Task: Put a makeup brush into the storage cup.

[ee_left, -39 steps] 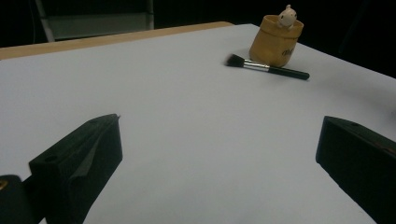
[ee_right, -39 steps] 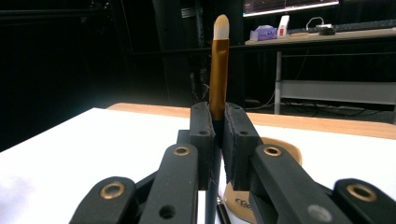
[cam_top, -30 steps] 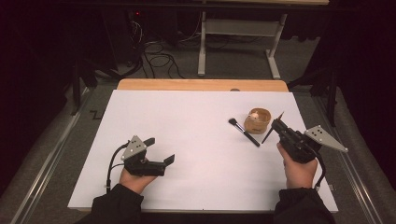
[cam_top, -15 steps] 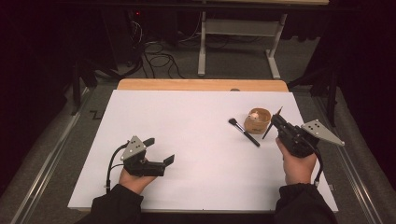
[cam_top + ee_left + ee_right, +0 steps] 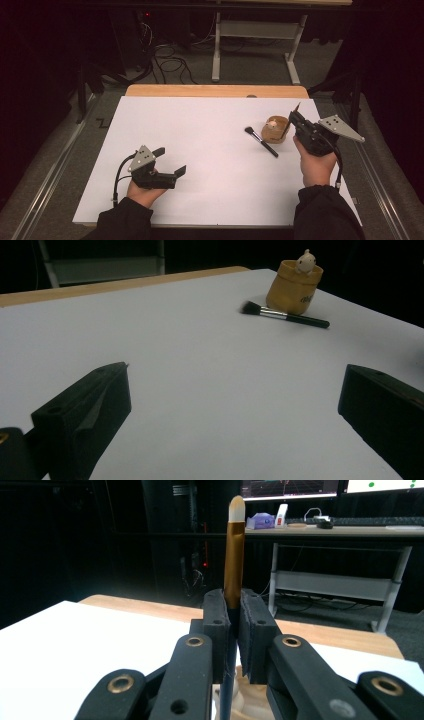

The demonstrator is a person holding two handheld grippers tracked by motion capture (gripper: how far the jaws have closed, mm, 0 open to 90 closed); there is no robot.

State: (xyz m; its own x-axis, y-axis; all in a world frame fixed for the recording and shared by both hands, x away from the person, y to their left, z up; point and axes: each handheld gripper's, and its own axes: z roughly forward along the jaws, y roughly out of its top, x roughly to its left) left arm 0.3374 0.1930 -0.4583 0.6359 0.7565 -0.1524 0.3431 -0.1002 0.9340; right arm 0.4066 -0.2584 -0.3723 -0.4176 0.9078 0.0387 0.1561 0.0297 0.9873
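In the high view my left gripper (image 5: 170, 161) sits in the lower left of the frame, low over the white table (image 5: 200, 130), its two jaws spread wide with nothing between them. My right gripper (image 5: 295, 117) is at the right of the frame, right of centre in height, and its jaws are pressed together on a thin brush (image 5: 296, 108) whose tip pokes up and away toward the top of the frame. Just left of that gripper stands the small tan cup (image 5: 275, 131) with a pale figure on its rim, and a black-handled makeup brush (image 5: 261, 141) lies flat on the table against the cup's left side, bristles toward the upper left. In the left gripper view my own jaws rise at the lower left and lower right corners, far apart, with bare table between them; the tan cup (image 5: 293, 286) stands upright in the upper right of the frame, and the makeup brush (image 5: 285, 315) lies just in front of it, bristles pointing left. In the right gripper view my right gripper (image 5: 233, 611) fills the lower middle, the two pads clamped on the thin brush (image 5: 233, 555), which stands upright up the centre of the frame, gold along its shaft with a pale rounded tip near the top edge; its dark handle runs down between the jaws, and part of the tan cup (image 5: 250, 695) shows below.
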